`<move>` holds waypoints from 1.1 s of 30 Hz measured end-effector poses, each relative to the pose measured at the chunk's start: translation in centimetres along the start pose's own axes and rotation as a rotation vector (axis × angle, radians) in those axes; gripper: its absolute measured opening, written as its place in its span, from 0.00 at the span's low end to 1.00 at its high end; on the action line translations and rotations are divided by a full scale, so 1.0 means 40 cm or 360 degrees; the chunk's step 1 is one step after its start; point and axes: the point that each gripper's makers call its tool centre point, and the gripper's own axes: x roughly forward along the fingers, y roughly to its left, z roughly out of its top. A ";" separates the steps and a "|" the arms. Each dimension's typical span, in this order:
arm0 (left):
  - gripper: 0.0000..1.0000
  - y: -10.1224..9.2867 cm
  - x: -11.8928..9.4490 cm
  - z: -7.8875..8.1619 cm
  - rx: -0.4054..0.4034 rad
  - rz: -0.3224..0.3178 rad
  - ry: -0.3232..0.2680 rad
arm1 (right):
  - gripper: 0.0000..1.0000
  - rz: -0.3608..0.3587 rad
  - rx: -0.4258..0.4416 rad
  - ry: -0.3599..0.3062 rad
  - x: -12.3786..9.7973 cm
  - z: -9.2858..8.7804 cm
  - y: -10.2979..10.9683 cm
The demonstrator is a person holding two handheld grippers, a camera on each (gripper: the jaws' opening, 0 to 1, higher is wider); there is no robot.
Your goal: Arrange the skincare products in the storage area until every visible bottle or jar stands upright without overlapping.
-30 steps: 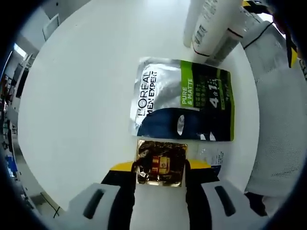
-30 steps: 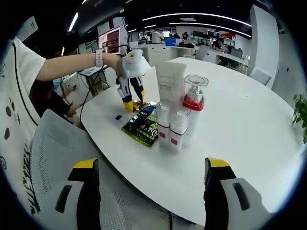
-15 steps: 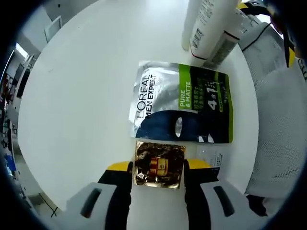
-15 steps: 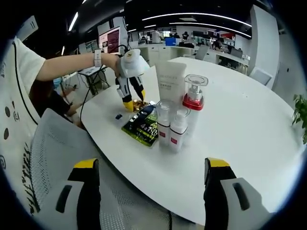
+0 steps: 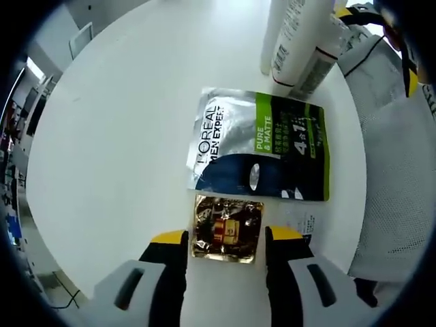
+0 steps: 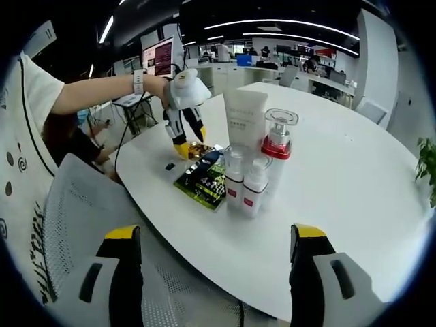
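Observation:
A gold sachet [image 5: 225, 228] lies flat on the white table [image 5: 116, 136], between the yellow-tipped fingers of my left gripper [image 5: 225, 238], which is open with a thin gap on each side. Beyond it lies a silver, blue and green L'Oreal sachet [image 5: 262, 146]. In the right gripper view a hand holds the left gripper [image 6: 182, 116] over the gold sachet [image 6: 197, 148]. Upright beside the green sachet [image 6: 203, 180] stand a white tube [image 6: 245, 119], a clear pump jar with a red base [image 6: 278, 139] and two small bottles [image 6: 235, 180]. My right gripper [image 6: 214, 272] hangs open off the table's near edge.
A small clear sachet [image 5: 300, 221] lies right of the gold one. The tube and bottle bases [image 5: 293, 48] stand past the L'Oreal sachet. A grey mesh chair [image 6: 75, 218] sits against the table edge below my right gripper. A small dark object [image 6: 170, 165] lies near the sachets.
The left gripper view has shifted slightly, and the gold sachet now sits a little clear of the jaws. The right gripper has not moved.

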 end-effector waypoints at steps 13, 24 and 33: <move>0.52 -0.030 -0.043 0.009 -0.0085 0.0063 -0.0139 | 0.92 -0.0020 -0.0009 -0.0032 -0.005 0.008 -0.009; 0.60 -0.066 -0.111 0.035 -0.0179 0.0171 -0.0349 | 0.95 -0.0007 -0.0055 -0.0054 0.000 0.029 -0.009; 0.66 -0.090 -0.140 0.053 -0.0210 0.0197 -0.0455 | 0.97 0.0002 -0.0095 -0.0066 0.001 0.041 -0.010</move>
